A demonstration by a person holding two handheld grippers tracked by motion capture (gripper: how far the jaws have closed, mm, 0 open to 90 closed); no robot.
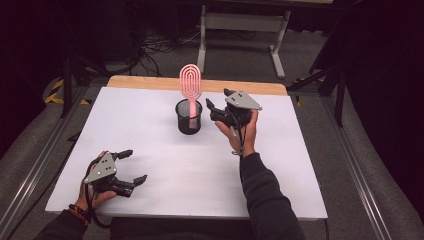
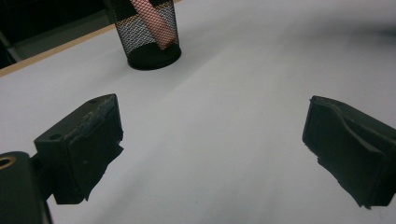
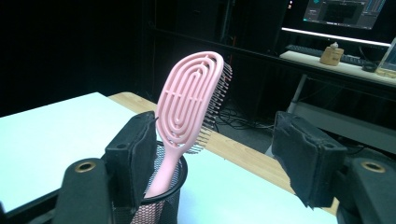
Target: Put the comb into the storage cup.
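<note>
A pink plastic hairbrush (image 1: 190, 86) stands handle-down, its long axis near upright, in a black mesh cup (image 1: 189, 117) on the white desk (image 1: 150, 130). The right gripper (image 1: 216, 106), jaws apart and empty, hovers just beside it; the left gripper (image 1: 131, 165), likewise apart, rests well away.

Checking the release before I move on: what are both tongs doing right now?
Left tongs: open, holding nothing, low over the table.
Right tongs: open, holding nothing; the pink brush stands free in the mesh cup.

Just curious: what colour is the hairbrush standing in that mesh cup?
Pink hairbrush; clearest in the right gripper view.
</note>
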